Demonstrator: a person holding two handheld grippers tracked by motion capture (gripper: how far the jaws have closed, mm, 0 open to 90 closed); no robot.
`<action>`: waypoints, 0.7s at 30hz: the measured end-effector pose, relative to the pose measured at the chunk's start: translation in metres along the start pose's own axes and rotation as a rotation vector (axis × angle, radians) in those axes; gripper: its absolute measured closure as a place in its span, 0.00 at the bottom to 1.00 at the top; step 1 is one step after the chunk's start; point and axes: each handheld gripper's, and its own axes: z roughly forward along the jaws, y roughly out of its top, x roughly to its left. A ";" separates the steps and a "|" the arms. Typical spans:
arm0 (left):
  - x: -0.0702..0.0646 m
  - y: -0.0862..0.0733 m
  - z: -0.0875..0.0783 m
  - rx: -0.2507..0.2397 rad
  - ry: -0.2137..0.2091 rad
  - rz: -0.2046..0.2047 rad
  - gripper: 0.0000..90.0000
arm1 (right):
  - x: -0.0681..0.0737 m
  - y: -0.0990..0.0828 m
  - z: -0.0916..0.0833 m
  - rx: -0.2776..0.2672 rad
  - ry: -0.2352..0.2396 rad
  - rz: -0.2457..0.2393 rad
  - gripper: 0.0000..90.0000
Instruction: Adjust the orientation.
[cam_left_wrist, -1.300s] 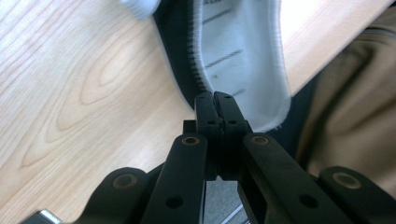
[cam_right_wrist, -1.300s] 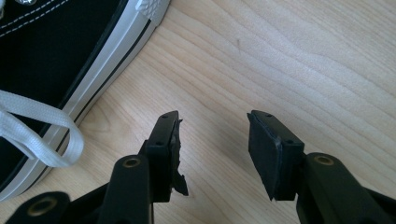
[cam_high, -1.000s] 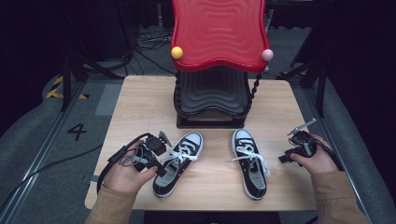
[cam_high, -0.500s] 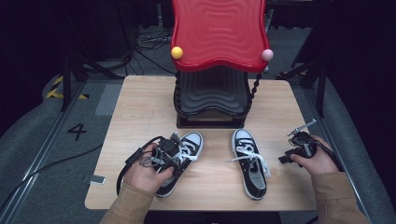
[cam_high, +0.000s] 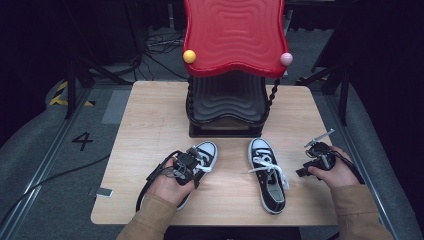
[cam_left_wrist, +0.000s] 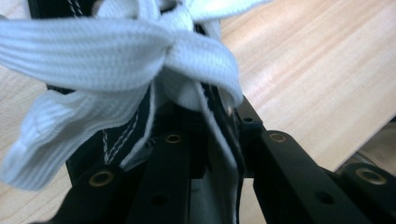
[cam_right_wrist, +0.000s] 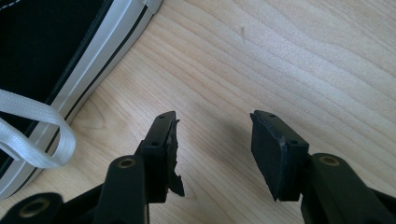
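Two black canvas sneakers with white laces and toe caps lie on the wooden table (cam_high: 150, 115). My left gripper (cam_high: 187, 162) rests on top of the left sneaker (cam_high: 206, 151), over its lacing. In the left gripper view its jaws (cam_left_wrist: 217, 135) are closed on the sneaker's black upper (cam_left_wrist: 116, 140), just under the knotted white laces (cam_left_wrist: 116, 51). The right sneaker (cam_high: 267, 175) lies toe-away near the table's middle. To its right my right gripper (cam_high: 317, 155) is held low, and it (cam_right_wrist: 212, 135) stands open over bare wood. That sneaker's white sole edge (cam_right_wrist: 93, 51) and a lace loop (cam_right_wrist: 32, 121) lie to its left.
A red wavy-topped piece (cam_high: 232, 35) sits on a black ribbed stand (cam_high: 227, 105) at the table's far middle, with a yellow ball (cam_high: 189, 56) and a pink ball (cam_high: 286, 59) at its corners. Cables and stands crowd the dark floor behind.
My left hand has moved right from beside the left sneaker onto it, and the gripper has closed on its upper. The right gripper has stayed still.
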 end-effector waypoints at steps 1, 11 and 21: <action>-0.001 0.001 0.001 -0.012 0.006 -0.004 0.89 | 0.000 0.000 0.000 0.001 0.000 0.001 0.58; -0.001 0.006 0.007 -0.023 0.027 -0.046 0.85 | 0.004 0.002 0.005 0.014 0.004 -0.004 0.57; 0.001 0.013 0.010 0.020 0.029 -0.055 0.82 | 0.005 0.001 0.007 0.023 0.008 0.001 0.57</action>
